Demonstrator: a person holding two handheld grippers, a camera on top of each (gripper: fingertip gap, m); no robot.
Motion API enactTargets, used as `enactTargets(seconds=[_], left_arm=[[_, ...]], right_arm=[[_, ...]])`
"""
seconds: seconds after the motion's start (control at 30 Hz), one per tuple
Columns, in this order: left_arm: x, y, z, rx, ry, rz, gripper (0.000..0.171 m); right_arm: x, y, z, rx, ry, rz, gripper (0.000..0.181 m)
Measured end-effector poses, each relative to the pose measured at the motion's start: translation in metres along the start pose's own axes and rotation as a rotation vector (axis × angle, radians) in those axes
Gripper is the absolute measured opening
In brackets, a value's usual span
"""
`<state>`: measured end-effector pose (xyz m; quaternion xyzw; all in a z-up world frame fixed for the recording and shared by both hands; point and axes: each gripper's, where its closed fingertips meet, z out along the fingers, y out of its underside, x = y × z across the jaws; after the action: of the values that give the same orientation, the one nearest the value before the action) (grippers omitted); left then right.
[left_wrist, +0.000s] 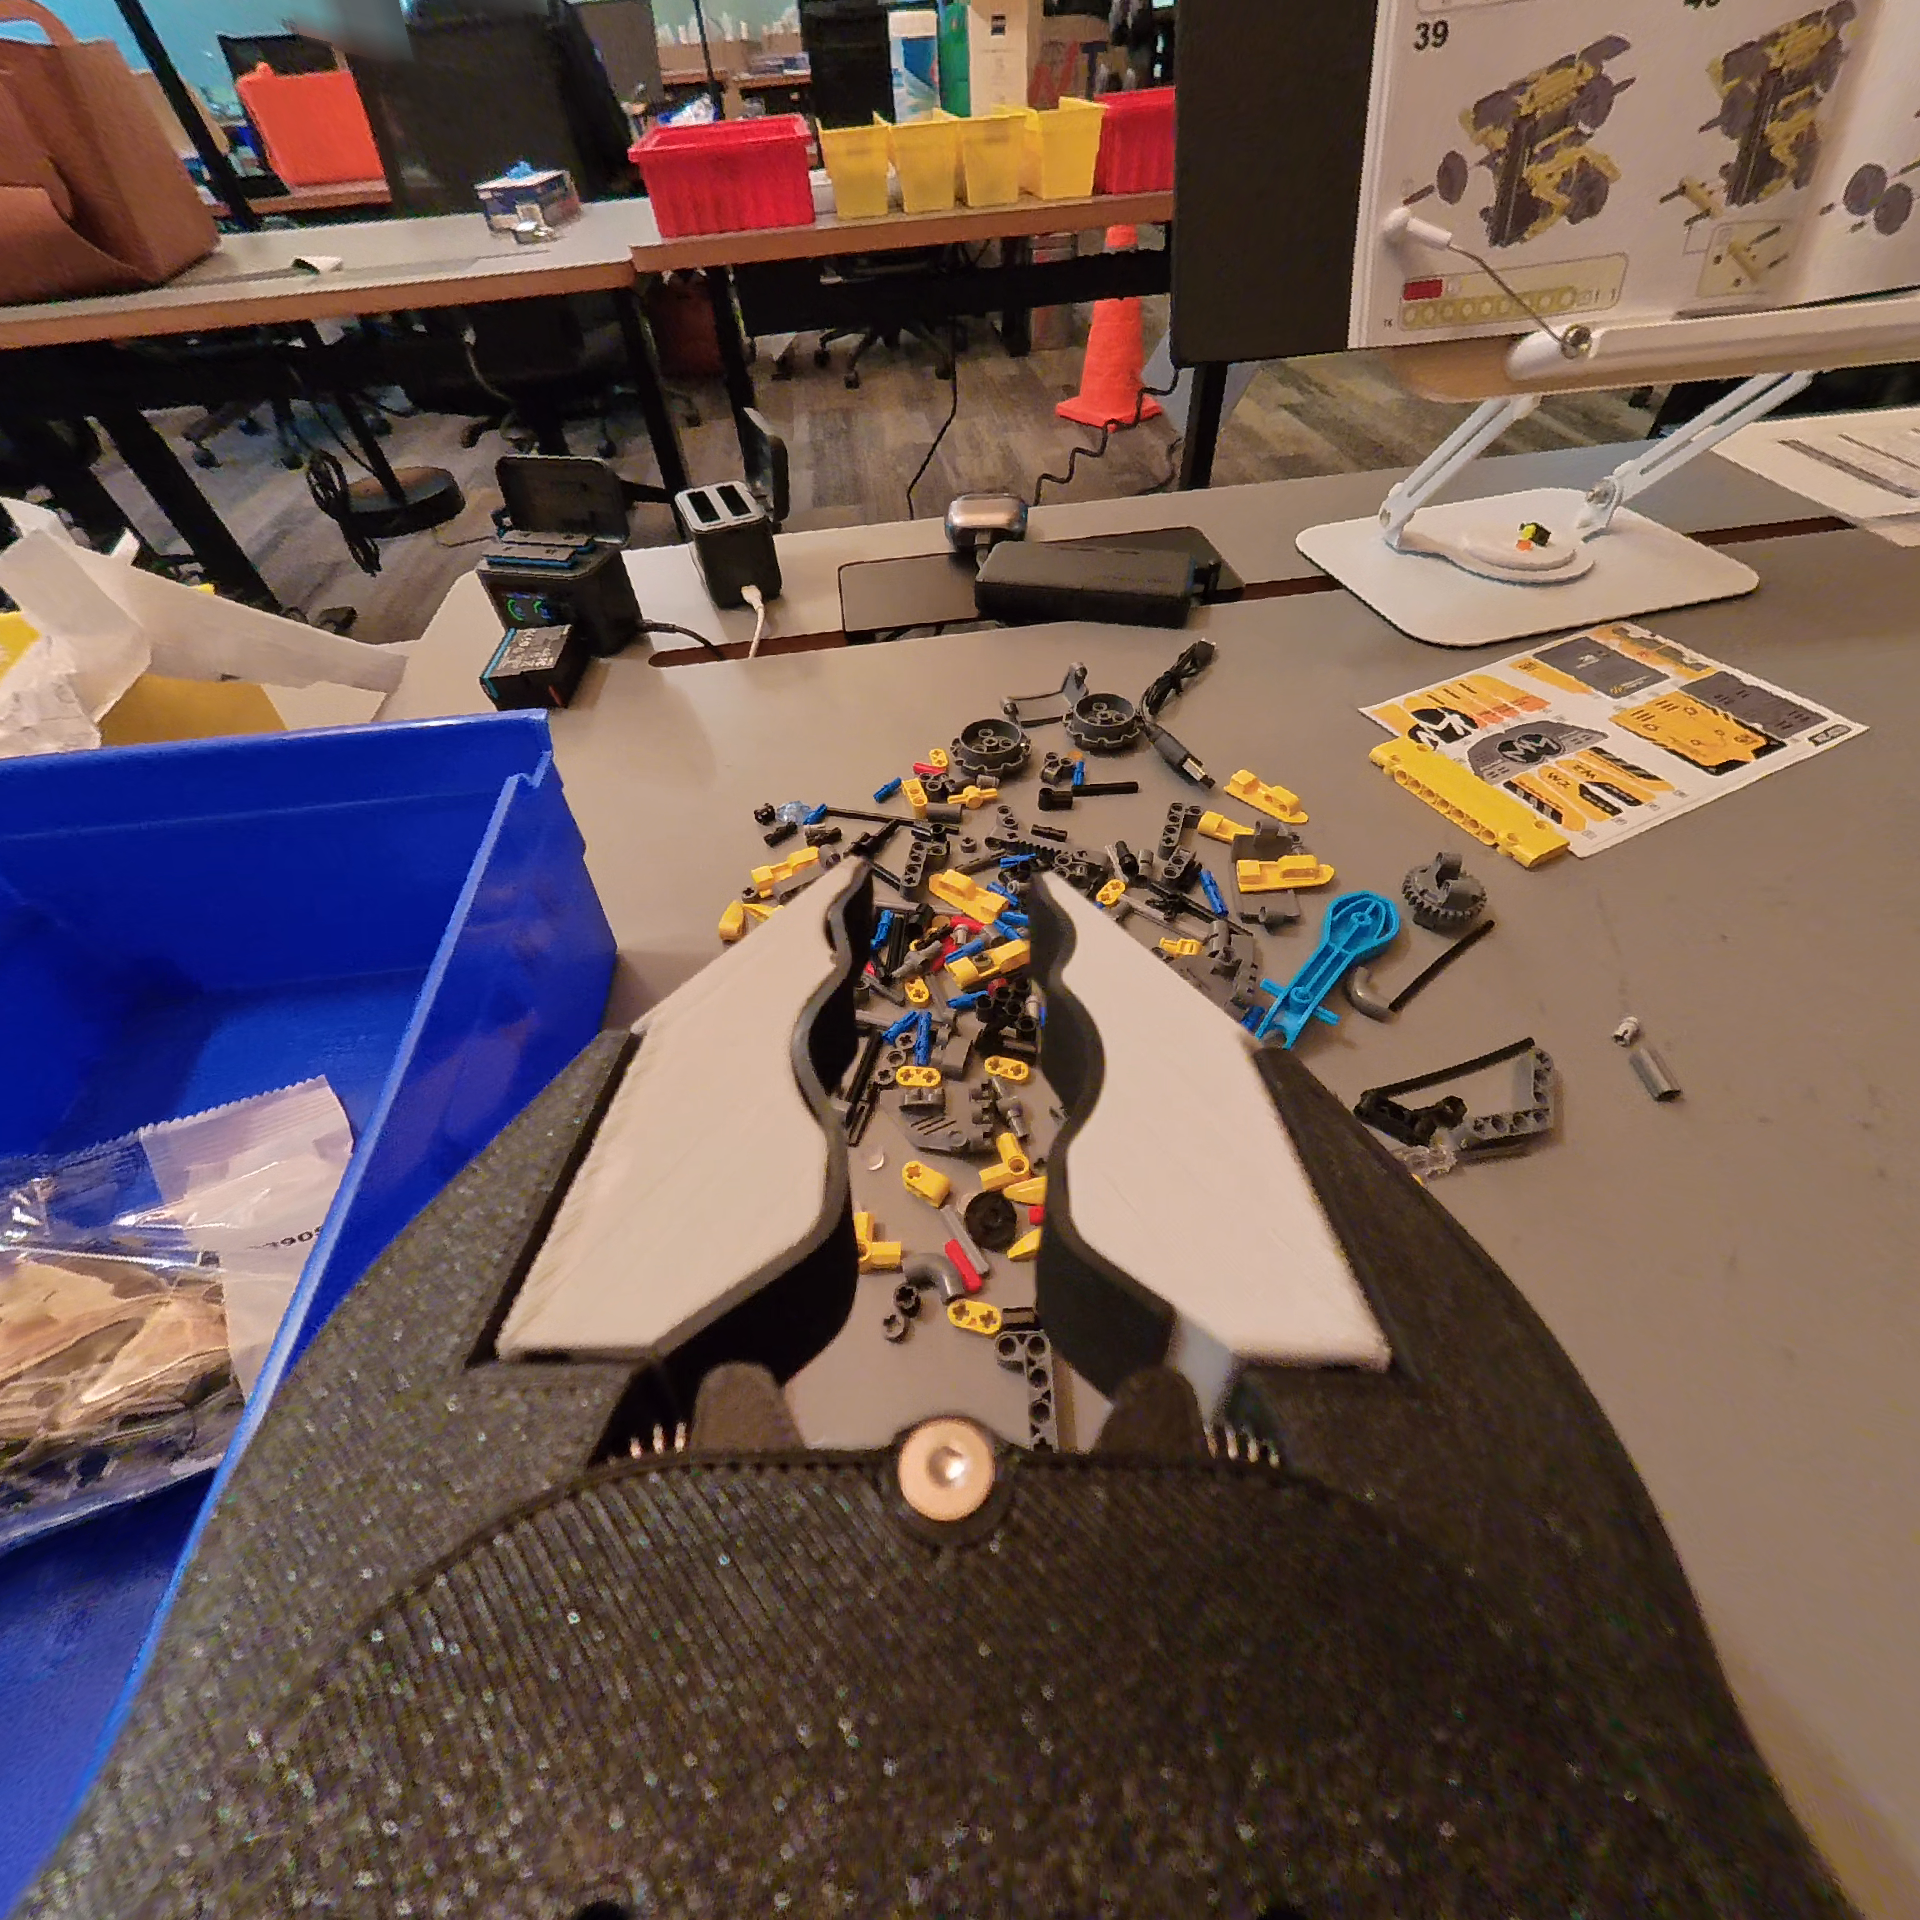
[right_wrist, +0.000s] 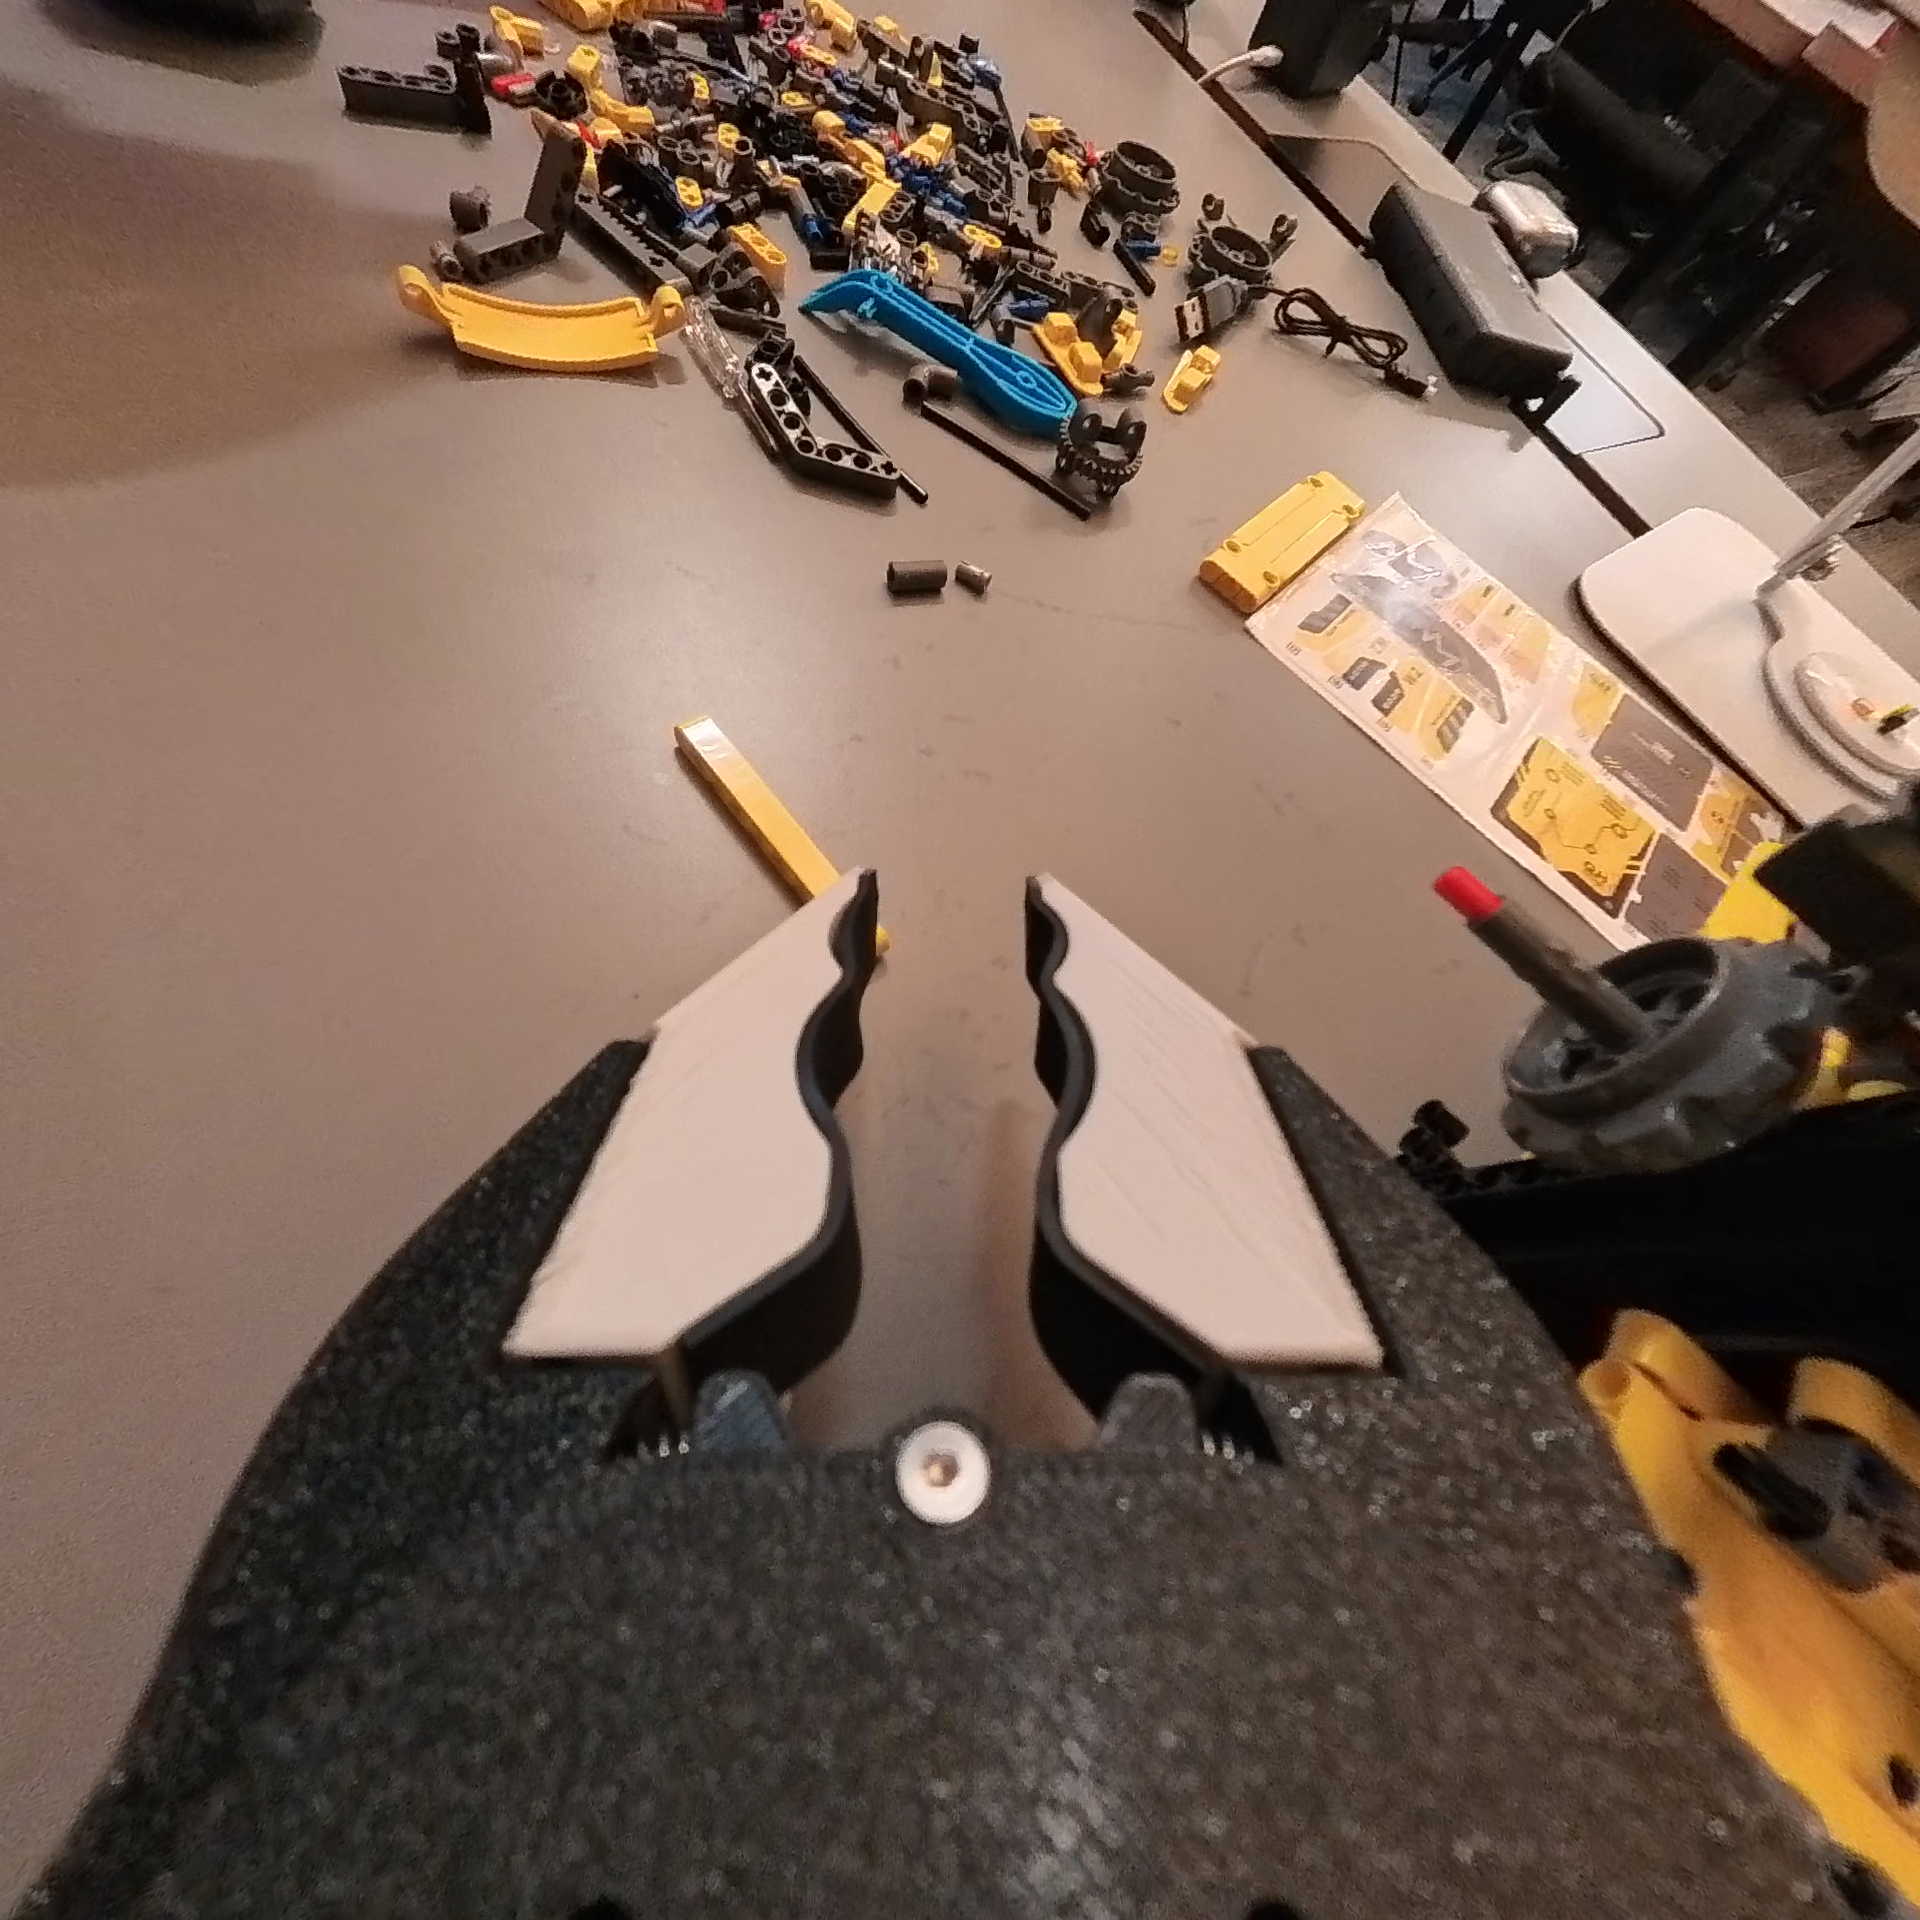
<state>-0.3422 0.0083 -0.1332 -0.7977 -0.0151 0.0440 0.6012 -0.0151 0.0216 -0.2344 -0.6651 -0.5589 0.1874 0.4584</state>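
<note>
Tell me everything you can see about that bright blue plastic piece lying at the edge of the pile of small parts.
The blue plastic piece is a long, flat, light-blue tool-like part with one rounded, open-framed end, ribbed along its length. It looks like rigid moulded plastic. It lies flat on the grey table at the edge of the pile of small parts, touching neighbouring pieces. A grey elbow piece lies right beside it. Neither gripper touches it.

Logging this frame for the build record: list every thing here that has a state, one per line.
left gripper: open, empty, fingers over the loose parts pile
right gripper: open, empty, fingers above bare table
yellow beam: flat on table, near end under the left finger
blue bin: open-topped, bagged parts inside
sticker sheet: flat
instruction booklet: open on stand
</note>
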Motion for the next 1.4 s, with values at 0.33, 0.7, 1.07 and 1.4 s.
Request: enactTargets(seconds=[0.33, 0.7, 1.07, 1.4], left_arm=[[0.0072, 0.0030, 0.0029, -0.014, 0.037, 0.008, 0.038], [0.0100, 0.0040, 0.0035, -0.021, 0.047, 0.014, 0.040], [0.0101, 0.0050, 0.0037, -0.024, 0.049, 0.016, 0.041], [0.0101, 0.0048, 0.0032, -0.025, 0.049, 0.017, 0.042]], right_arm=[[-0.0003, 0.0011, 0.0010, -0.009, -0.003, 0.000, 0.028], [-0.0008, 0.0020, 0.0015, -0.014, -0.002, -0.005, 0.028], [-0.0011, 0.0026, 0.0019, -0.019, -0.001, -0.007, 0.028], [-0.0014, 0.0029, 0.0021, -0.020, -0.002, -0.009, 0.029]])
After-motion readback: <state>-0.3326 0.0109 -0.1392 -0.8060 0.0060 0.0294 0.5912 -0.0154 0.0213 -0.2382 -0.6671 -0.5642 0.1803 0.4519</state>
